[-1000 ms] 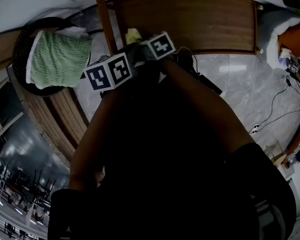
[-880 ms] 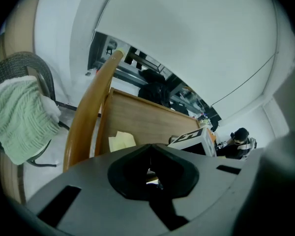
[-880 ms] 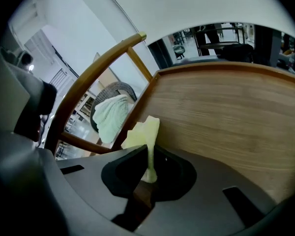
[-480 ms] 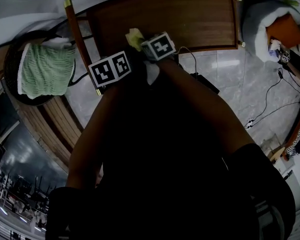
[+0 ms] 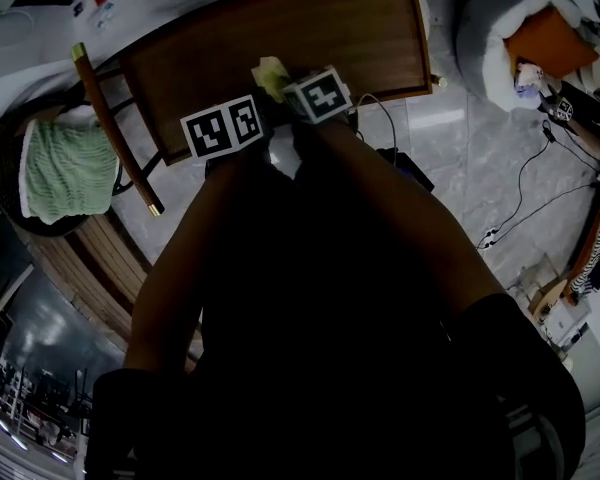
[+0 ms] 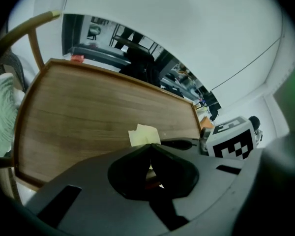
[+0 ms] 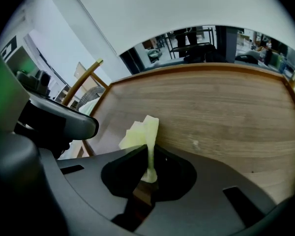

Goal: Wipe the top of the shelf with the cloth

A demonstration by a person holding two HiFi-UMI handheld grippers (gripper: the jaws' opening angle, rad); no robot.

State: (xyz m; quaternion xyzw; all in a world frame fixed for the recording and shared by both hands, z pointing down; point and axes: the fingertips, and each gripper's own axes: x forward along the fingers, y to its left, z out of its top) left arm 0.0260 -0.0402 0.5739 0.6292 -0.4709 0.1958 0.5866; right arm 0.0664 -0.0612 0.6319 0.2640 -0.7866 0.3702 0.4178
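the pale yellow cloth (image 7: pixel 141 131) stands pinched between the closed jaws of the right gripper (image 7: pixel 148 154), its free end over the near edge of the wooden shelf top (image 7: pixel 226 112), upper centre in the head view. just to its left in that frame, the left gripper (image 6: pixel 150 149) has its jaws pressed together on nothing. a green towel (image 5: pixel 65 168) lies at far left.

No readable text, label, brand or number in view.
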